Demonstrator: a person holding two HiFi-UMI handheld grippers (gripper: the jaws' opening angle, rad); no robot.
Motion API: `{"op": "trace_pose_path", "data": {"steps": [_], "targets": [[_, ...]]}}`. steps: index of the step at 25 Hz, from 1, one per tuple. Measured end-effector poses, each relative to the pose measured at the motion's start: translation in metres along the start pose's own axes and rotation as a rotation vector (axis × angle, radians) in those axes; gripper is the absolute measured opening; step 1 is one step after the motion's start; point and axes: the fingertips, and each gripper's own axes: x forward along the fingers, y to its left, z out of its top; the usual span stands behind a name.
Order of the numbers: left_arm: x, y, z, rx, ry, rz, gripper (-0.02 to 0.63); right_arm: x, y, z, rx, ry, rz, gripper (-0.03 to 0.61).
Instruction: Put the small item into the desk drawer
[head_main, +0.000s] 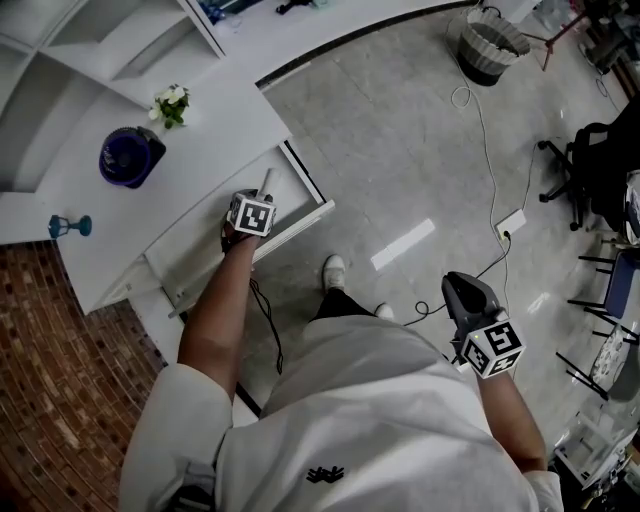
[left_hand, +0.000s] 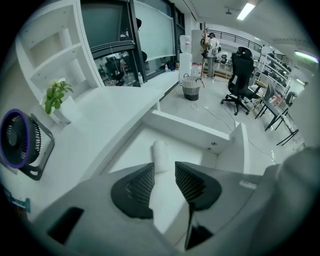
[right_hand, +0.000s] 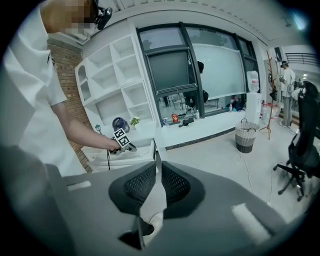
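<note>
The white desk's drawer (head_main: 200, 245) is pulled out. My left gripper (head_main: 264, 185) reaches down into it. In the left gripper view a small white cylindrical item (left_hand: 160, 150) lies on the drawer floor (left_hand: 135, 147) right at the tips of my left gripper (left_hand: 164, 165). The jaws stand apart around its near end, with a sliver of space on the right side. My right gripper (head_main: 455, 283) hangs at the person's right side over the tiled floor. In its own view the right gripper (right_hand: 156, 169) has its jaws together and nothing in them.
On the desk top stand a purple fan (head_main: 130, 157), a small potted plant (head_main: 170, 103) and a teal ornament (head_main: 72, 226). White shelves rise behind. A woven basket (head_main: 490, 48), a floor cable (head_main: 480, 110) and a black office chair (head_main: 590, 165) are to the right.
</note>
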Motion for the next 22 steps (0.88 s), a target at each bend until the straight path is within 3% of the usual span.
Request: {"op": "trace_pose_path", "data": {"steps": [7, 16, 22], "targets": [[-0.056, -0.002, -0.006, -0.034, -0.058, 0.112, 0.114, -0.022, 0.002, -0.01, -0.038, -0.034, 0.056, 0.048], [-0.125, -0.041, -0.02, -0.111, -0.184, 0.136, 0.07, -0.055, 0.009, -0.03, -0.072, -0.073, 0.118, 0.04], [-0.17, -0.084, -0.033, -0.229, -0.291, 0.11, 0.019, -0.074, 0.017, -0.049, -0.081, -0.089, 0.168, 0.031]]}}
